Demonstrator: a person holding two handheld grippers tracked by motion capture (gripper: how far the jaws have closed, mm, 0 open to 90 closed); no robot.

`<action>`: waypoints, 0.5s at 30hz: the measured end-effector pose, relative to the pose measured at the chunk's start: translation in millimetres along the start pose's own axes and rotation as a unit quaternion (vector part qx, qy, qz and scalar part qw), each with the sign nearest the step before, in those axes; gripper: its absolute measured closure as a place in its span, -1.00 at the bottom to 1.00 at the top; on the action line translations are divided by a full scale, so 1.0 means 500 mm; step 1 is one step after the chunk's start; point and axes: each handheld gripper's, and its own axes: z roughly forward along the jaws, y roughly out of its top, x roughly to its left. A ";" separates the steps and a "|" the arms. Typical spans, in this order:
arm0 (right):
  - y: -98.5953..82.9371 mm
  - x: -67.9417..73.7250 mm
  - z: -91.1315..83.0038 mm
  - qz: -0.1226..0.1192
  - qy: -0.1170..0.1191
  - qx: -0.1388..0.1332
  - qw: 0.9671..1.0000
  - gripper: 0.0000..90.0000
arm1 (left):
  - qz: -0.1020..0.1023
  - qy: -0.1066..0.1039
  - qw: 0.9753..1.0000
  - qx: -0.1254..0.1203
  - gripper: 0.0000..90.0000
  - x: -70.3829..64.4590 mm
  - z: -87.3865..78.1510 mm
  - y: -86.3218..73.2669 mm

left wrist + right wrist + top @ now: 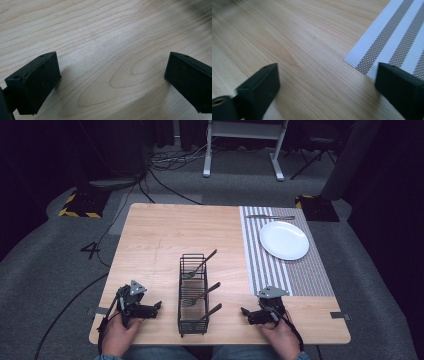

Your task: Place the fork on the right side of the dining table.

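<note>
A black wire caddy (193,293) stands near the table's front middle with three pieces of cutlery (201,266) leaning out of it to the right. My left gripper (154,307) rests on the table left of the caddy, open, with bare wood (107,62) between its jaws. My right gripper (246,313) rests right of the caddy, open too, over wood beside the striped placemat (394,37). A white plate (284,240) lies on the placemat (310,270) at the back right, with a knife (270,216) beyond it.
The wooden table (150,240) has free room at its left and back. Past its far edge are cables (150,180), white desk legs (206,150) and yellow-black striped blocks (80,205) on the grey floor.
</note>
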 end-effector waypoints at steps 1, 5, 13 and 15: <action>0.000 -0.001 -0.002 0.002 -0.002 -0.002 1.000 -0.71 | 0.000 0.000 1.000 0.000 -1.00 0.000 0.000 0.000; 0.004 -0.006 -0.013 0.015 -0.001 0.006 1.000 -0.43 | 0.000 0.000 1.000 0.000 -1.00 0.000 0.000 0.000; 0.022 -0.024 -0.052 0.029 0.030 0.006 0.999 -0.10 | 0.000 0.000 1.000 0.000 -1.00 0.000 0.001 0.001; 0.031 -0.026 -0.060 0.031 0.034 0.009 0.999 -0.10 | 0.000 0.000 1.000 0.000 -1.00 0.000 0.001 0.001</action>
